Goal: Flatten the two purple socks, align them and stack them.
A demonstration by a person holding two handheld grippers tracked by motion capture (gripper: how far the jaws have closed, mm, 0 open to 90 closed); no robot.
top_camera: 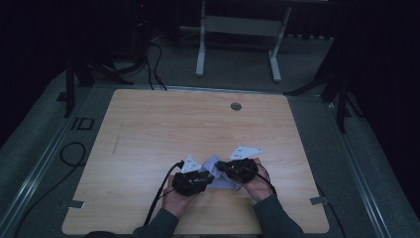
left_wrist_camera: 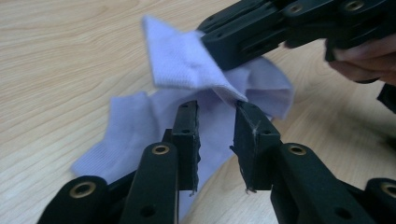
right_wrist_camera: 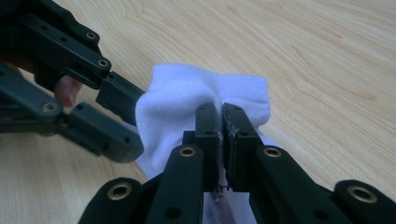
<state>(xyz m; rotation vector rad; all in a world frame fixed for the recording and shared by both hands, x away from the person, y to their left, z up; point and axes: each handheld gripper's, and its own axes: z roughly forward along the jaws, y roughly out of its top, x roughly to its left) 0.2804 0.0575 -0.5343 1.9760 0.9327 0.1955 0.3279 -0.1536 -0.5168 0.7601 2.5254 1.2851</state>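
Your right gripper pinches the soft pale purple sock. Your left gripper is open, empty. Slide it around the fold, then squeeze.

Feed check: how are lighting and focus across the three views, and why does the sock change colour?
High view: dim, room nearly black, the sock a small pale patch. Left gripper view: brighter, sock reads lavender, its own jaws soft, the right hand-held gripper slightly blurred. Right gripper view: sock nearly white and overexposed, the left hand-held gripper out of focus; likely white balance.
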